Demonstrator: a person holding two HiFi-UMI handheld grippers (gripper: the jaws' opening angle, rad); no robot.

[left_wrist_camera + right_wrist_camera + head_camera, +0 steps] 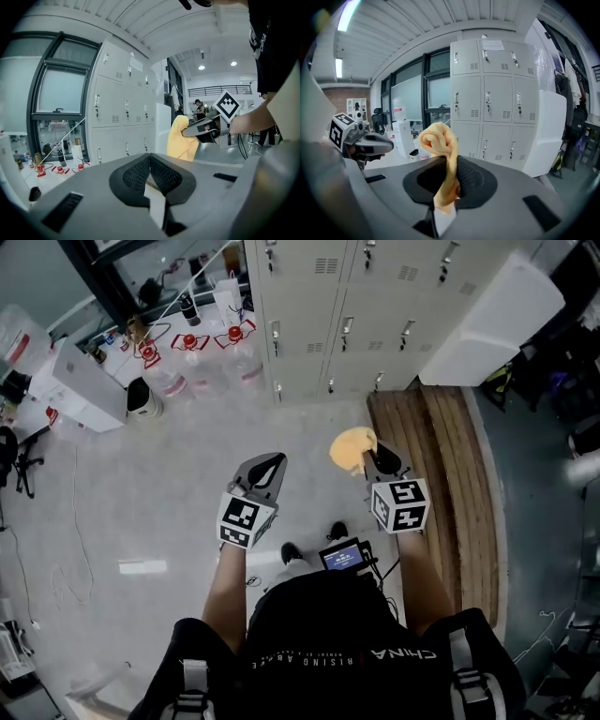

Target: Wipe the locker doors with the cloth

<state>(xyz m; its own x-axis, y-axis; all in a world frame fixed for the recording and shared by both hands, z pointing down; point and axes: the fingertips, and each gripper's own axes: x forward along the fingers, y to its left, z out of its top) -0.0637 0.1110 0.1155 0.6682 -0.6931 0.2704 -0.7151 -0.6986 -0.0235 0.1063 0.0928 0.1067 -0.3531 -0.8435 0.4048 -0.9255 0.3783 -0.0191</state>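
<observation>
Cloth (436, 140) is clamped between the jaws of the right gripper (449, 161). Its bunched end stands proud of the tips, probably so that a soft wad, not plastic, meets the metal. The lockers (499, 101) stand ahead, well apart, and wiping has not begun. The left gripper (150, 161) hangs alongside, jaws together on nothing, apparently kept free since one gripper suffices for wiping.
</observation>
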